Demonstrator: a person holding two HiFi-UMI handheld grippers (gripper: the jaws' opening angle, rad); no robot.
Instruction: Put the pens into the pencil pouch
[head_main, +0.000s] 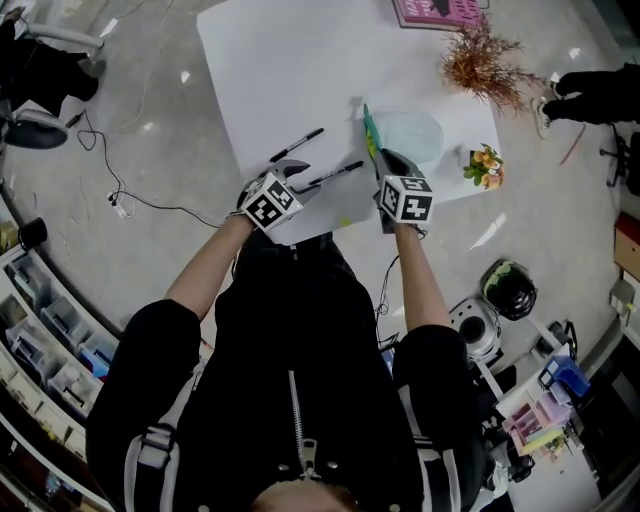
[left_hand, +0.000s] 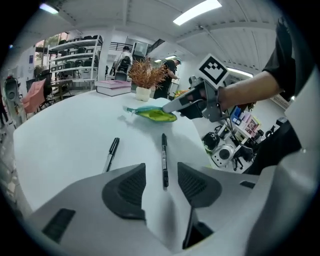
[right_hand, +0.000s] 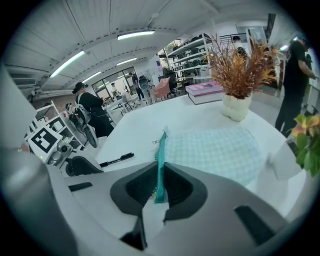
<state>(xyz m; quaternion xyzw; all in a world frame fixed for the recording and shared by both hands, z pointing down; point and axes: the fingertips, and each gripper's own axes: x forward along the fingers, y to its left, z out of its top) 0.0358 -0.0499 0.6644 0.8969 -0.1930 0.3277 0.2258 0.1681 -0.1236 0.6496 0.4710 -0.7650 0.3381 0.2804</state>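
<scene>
Left hand-held gripper (left_hand: 161, 166) faces pen (left_hand: 164, 160); plant (left_hand: 146, 75) behind pouch (left_hand: 155, 114).

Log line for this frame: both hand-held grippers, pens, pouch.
left hand-held gripper: open, pen end between jaws, ungripped | right hand-held gripper: shut on pencil pouch zip edge | other pen: lying on table

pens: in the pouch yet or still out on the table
Out. One pen and the other pen lie flat on the table, both apart from the pouch.
</scene>
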